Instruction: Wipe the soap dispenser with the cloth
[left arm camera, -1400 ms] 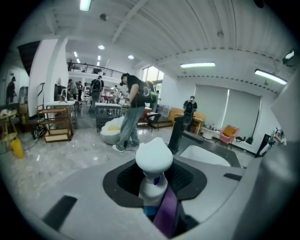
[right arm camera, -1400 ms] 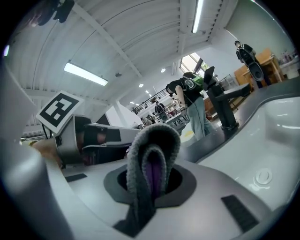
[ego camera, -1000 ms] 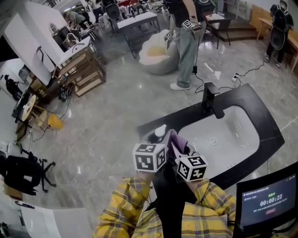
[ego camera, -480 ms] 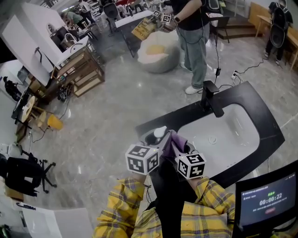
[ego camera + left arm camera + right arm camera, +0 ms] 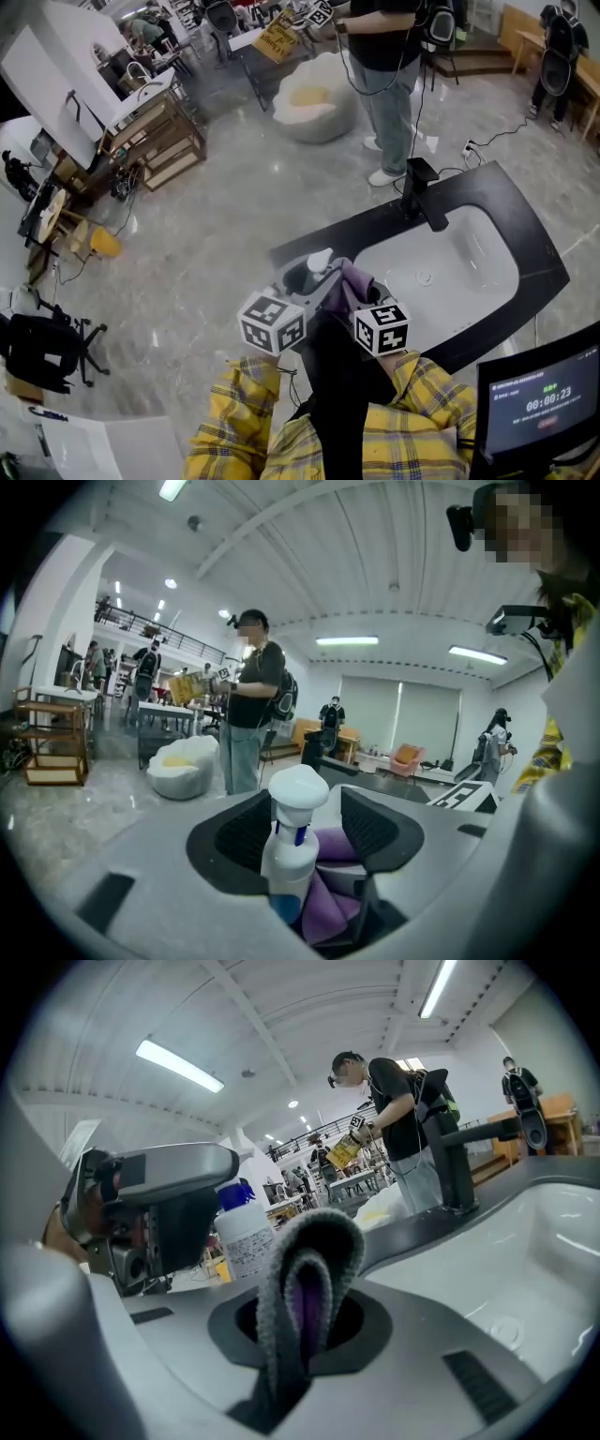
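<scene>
Standing at the left end of the black counter [image 5: 525, 217], the soap dispenser [image 5: 321, 262] is a white bottle with a rounded white cap and a blue collar. The left gripper [image 5: 305, 278] reaches around it from the near side. In the left gripper view the dispenser [image 5: 292, 850] stands upright between the two dark ribbed pads [image 5: 246, 832], close against the left one. The jaws of the left gripper [image 5: 314, 822] are opening, and the right-hand pad stands clear of the bottle, with purple fabric filling the gap.

That fabric is the cloth [image 5: 353, 281], purple on one face and grey on the other. It lies against the right side of the dispenser, low on its body. The right gripper [image 5: 361, 295] holds it, jaws closed tight on it. In the right gripper view the cloth [image 5: 305, 1279] rises from the jaws of the right gripper [image 5: 305, 1321] as a folded grey loop with purple inside. The dispenser [image 5: 246, 1237] stands just behind and left of that loop, label side showing.

Both grippers come from yellow plaid sleeves [image 5: 427, 394] at the bottom of the head view. Right of them, the white sink [image 5: 473, 272] is set into the counter, with a black faucet [image 5: 422, 194] at its far edge. A monitor [image 5: 539, 398] stands at the lower right corner.
</scene>
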Motion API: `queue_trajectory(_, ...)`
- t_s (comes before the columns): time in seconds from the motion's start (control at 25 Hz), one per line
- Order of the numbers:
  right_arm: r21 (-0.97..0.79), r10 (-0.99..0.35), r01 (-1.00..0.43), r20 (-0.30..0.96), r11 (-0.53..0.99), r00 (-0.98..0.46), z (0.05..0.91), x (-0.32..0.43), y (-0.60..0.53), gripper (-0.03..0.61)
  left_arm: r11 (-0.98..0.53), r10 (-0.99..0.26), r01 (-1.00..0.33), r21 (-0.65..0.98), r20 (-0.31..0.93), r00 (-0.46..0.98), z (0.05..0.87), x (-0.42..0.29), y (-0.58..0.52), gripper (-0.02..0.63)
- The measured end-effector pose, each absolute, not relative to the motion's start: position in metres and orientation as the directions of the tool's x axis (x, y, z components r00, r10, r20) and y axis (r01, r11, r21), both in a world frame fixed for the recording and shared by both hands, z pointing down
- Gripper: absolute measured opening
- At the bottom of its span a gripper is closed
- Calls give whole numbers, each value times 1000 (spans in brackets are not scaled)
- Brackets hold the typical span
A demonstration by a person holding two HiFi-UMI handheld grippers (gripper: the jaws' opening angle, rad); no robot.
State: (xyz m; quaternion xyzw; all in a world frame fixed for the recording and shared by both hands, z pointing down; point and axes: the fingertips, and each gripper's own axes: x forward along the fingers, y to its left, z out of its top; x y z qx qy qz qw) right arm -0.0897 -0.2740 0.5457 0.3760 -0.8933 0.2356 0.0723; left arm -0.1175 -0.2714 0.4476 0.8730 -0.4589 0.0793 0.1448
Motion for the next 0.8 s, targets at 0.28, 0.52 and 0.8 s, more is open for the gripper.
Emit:
queue_trajectory(0.28, -327, -645, -723, 326, 609, -691, 546, -83, -273, 41, -602, -755, -778, 181, 189, 628, 433, -142, -255, 221)
queue_trajectory(0.52, -359, -681, -730, 278, 581, -678, 526, -67, -267, 41, -726, -679, -687, 14, 141, 720, 402, -150, -250, 221)
queue_trajectory(0.8, -380, -723, -742, 226, 552, -653, 505, -52, -258, 41, -916, -385, -397, -62, 423, 820, 424, -142, -245, 243)
